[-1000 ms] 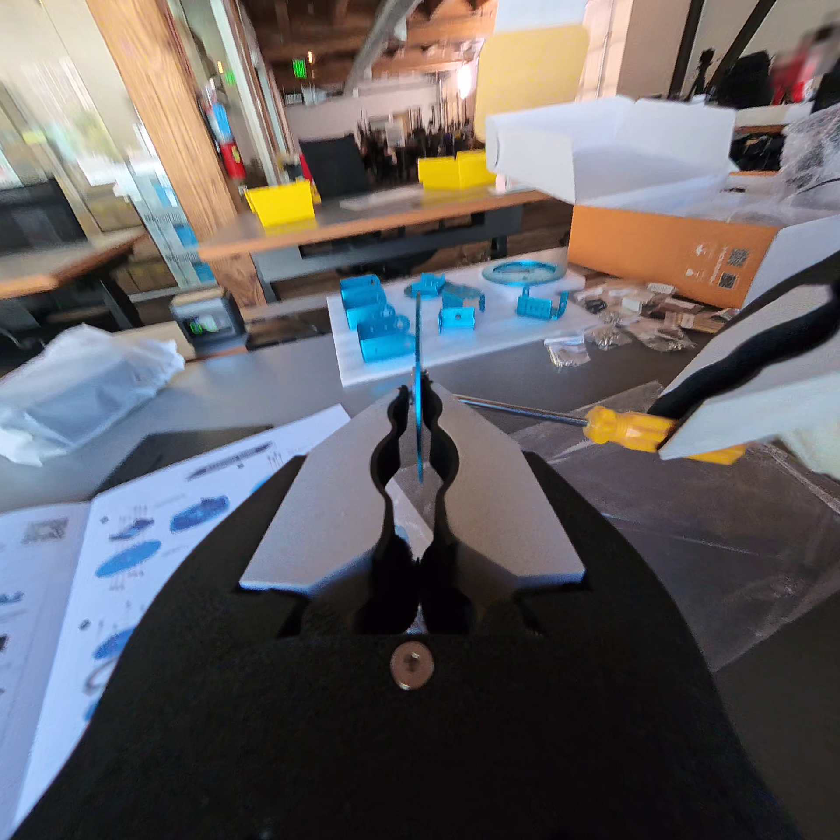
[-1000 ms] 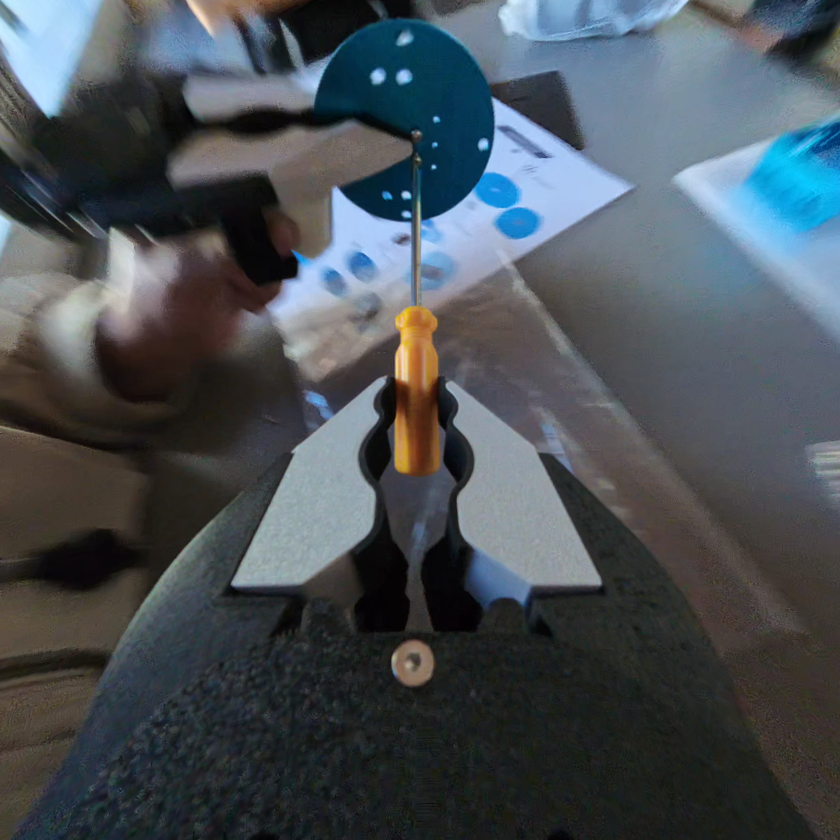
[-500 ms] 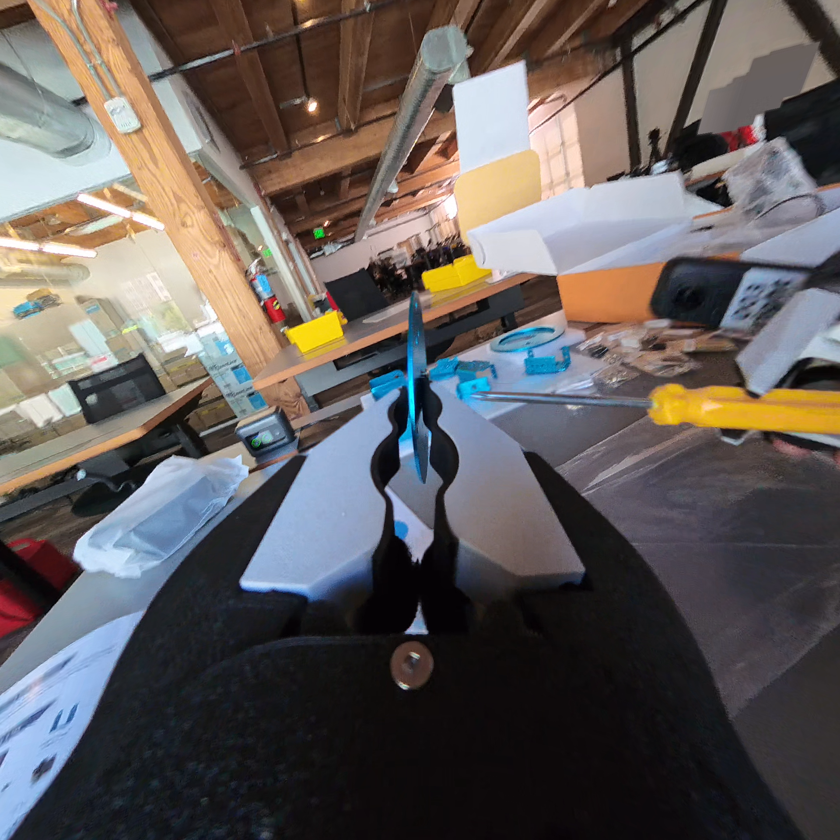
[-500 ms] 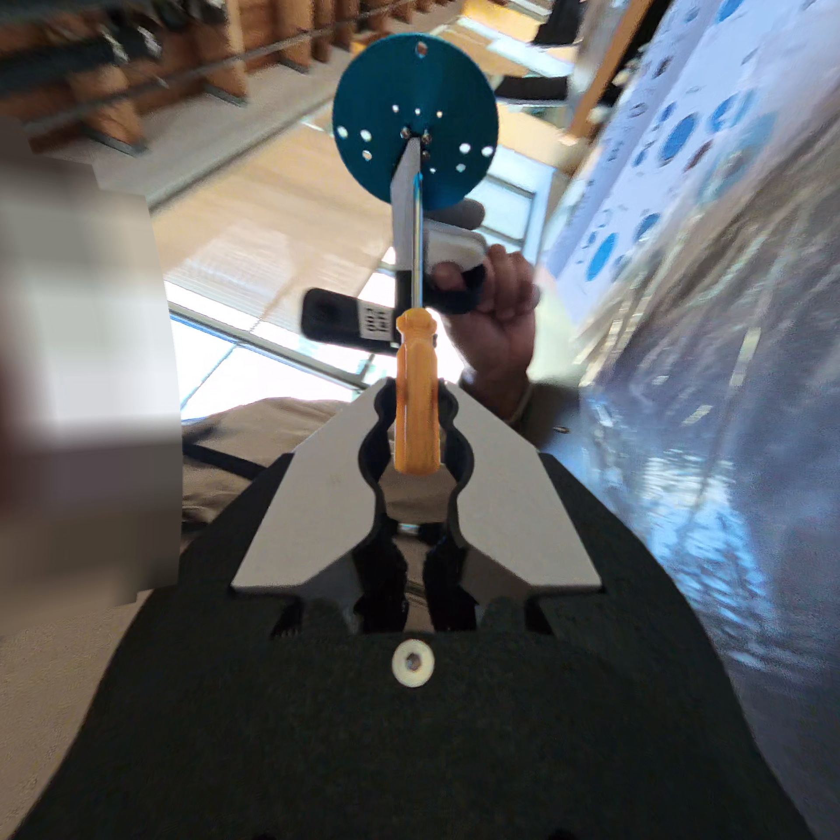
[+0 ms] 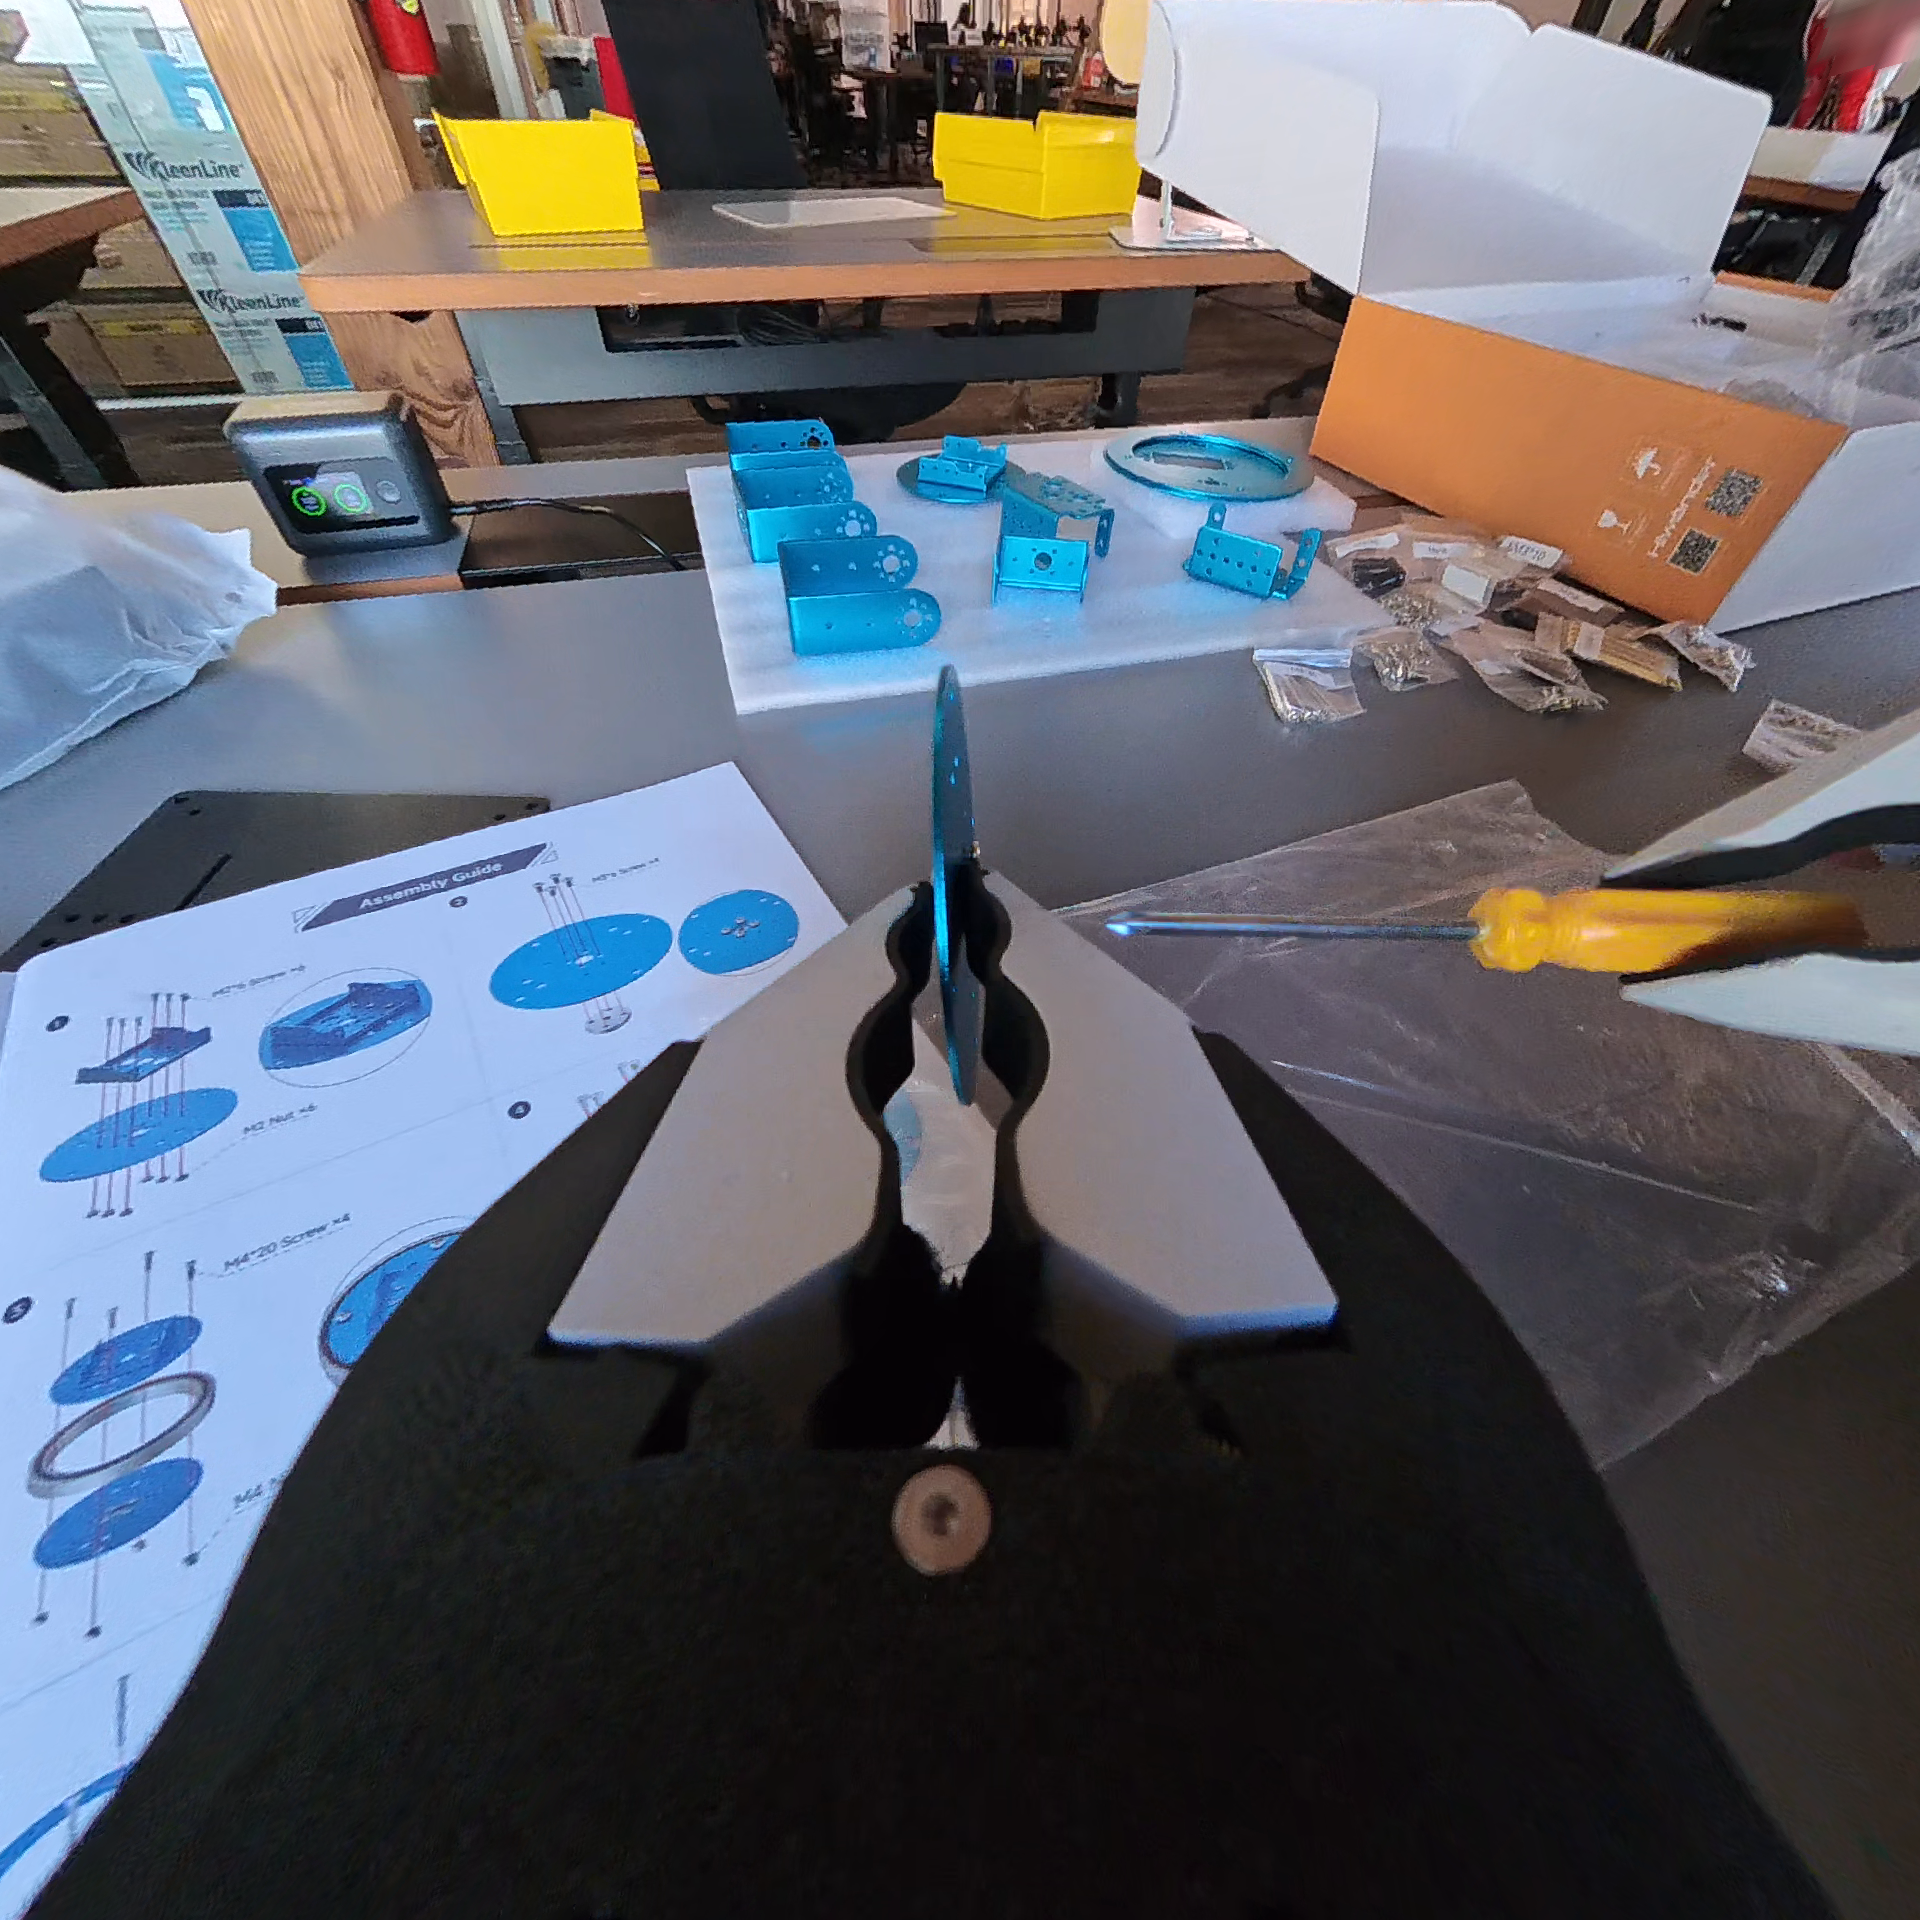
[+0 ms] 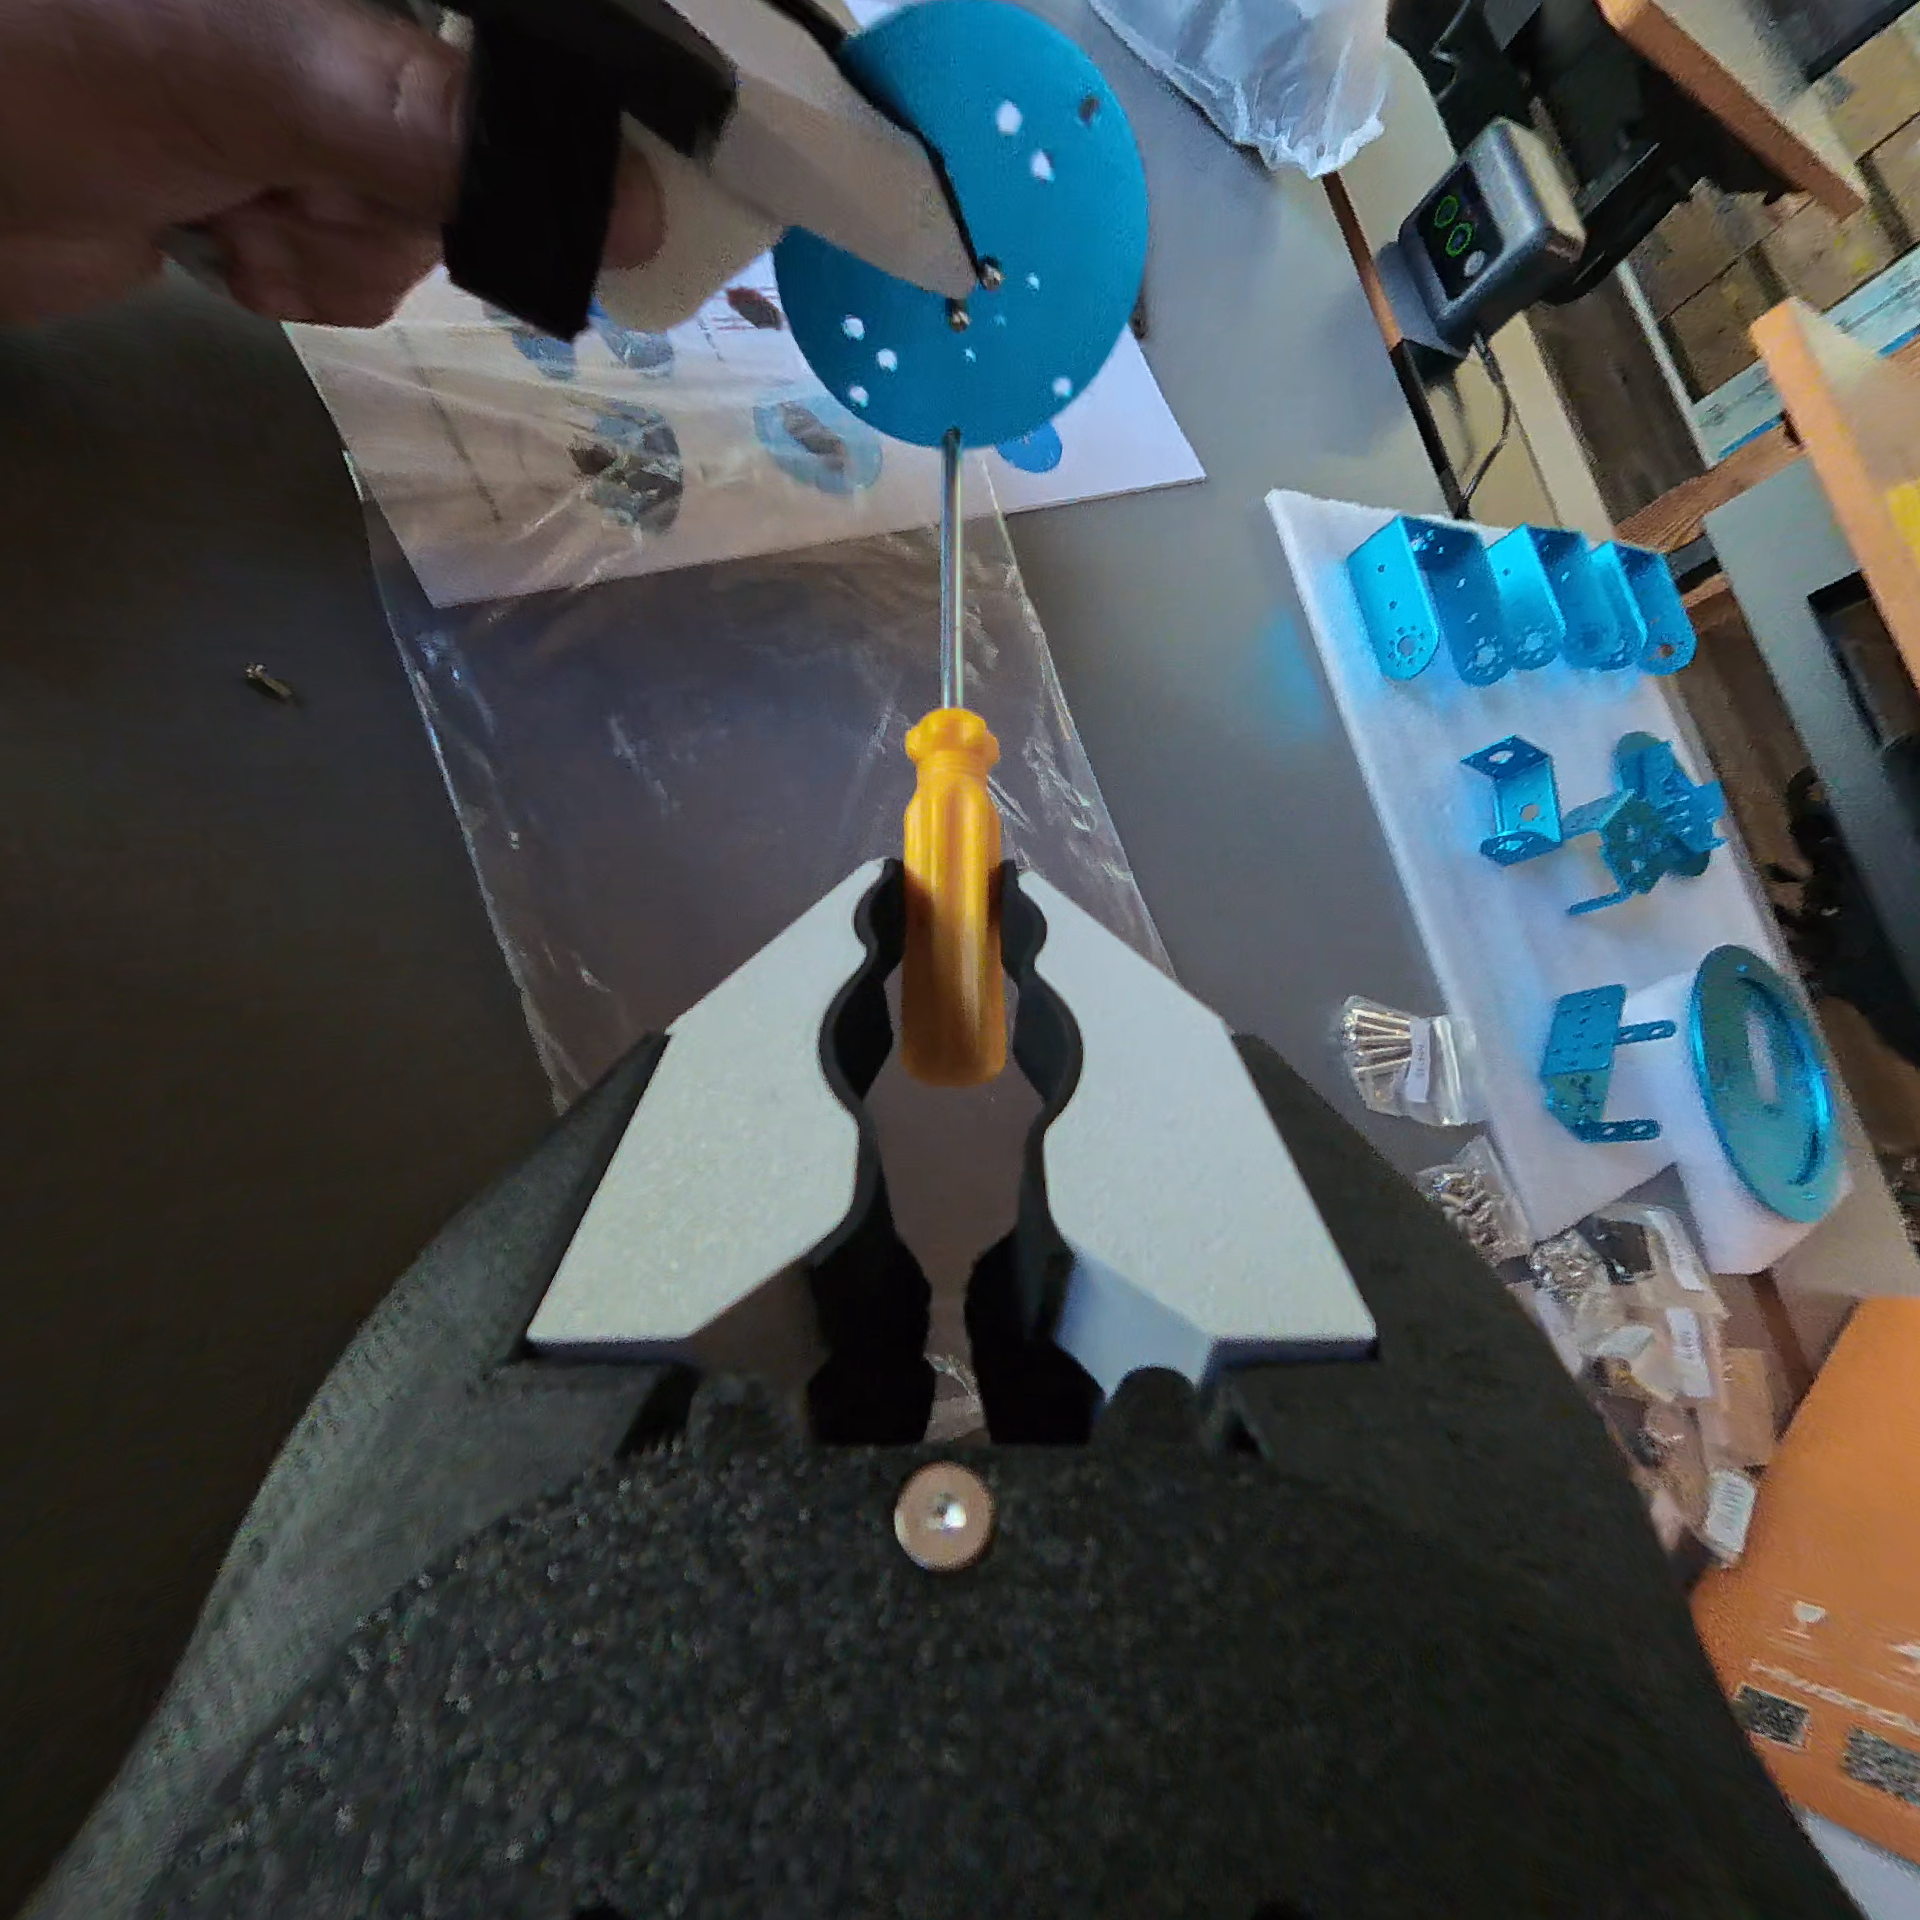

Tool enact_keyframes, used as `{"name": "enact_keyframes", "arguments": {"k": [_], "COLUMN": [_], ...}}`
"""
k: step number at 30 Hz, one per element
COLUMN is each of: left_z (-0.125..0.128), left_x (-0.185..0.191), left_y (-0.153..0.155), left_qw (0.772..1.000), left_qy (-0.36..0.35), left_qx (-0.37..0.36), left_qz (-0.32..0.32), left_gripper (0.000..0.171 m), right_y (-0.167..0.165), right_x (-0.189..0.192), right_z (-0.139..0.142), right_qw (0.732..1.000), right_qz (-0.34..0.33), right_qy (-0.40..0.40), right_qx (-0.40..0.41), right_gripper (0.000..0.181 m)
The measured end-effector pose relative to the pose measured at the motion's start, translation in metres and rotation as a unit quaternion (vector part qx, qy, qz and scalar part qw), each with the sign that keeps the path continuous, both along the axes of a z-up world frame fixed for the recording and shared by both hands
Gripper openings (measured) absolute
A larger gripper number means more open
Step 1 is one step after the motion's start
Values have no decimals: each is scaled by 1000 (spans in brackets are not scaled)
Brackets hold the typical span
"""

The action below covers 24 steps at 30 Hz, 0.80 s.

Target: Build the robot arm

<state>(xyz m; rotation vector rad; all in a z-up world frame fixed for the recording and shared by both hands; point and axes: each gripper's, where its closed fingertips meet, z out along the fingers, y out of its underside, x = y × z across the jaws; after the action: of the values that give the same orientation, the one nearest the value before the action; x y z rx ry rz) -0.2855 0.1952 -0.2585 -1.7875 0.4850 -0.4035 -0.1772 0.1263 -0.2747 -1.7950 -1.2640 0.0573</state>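
Observation:
My left gripper (image 5: 954, 894) is shut on a blue round metal disc (image 5: 952, 810), held edge-on and upright above the table. In the right wrist view the disc (image 6: 987, 343) shows its face with several holes and two screws. My right gripper (image 6: 951, 873) is shut on the yellow handle of a screwdriver (image 6: 951, 935). Its shaft points at the disc's lower edge. In the left wrist view the screwdriver (image 5: 1558, 928) comes in from the right, and its tip stops a short way right of the disc. A hand (image 6: 208, 156) holds the left gripper.
An assembly guide sheet (image 5: 312, 1039) lies at the left, a clear plastic bag (image 5: 1507, 1091) at the right. A white foam pad (image 5: 1039, 644) carries several blue brackets. Screw packets (image 5: 1455, 644), an orange box (image 5: 1538, 447), a small screen device (image 5: 332, 488) and a loose screw (image 6: 265, 681) stand around. The tips of one gripper are about 12 cm away from the tips of the other. Between my right fingertips and the loose screw (image 6: 265, 681) there is roughly 12 cm.
Both grippers have tilted back down toward the table. The screwdriver tip has drawn back from the disc's centre to its lower edge. Both grips are unchanged.

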Motion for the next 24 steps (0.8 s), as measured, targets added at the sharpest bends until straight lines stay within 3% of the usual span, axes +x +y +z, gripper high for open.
{"name": "enact_keyframes", "arguments": {"k": [5, 24], "left_z": [-5, -4], "left_x": [11, 24], "left_y": [-3, -8], "left_qw": [1000, 999], "left_qy": [28, 28], "left_qx": [-1, 2], "left_qz": [-13, -29], "left_gripper": [5, 5], "right_y": [-2, 3], "right_x": [-5, 2], "right_z": [6, 1], "right_qw": [1000, 1000], "right_qz": [-3, -16], "right_qy": [-14, -12], "right_qx": [28, 6], "right_gripper": [17, 17]}}
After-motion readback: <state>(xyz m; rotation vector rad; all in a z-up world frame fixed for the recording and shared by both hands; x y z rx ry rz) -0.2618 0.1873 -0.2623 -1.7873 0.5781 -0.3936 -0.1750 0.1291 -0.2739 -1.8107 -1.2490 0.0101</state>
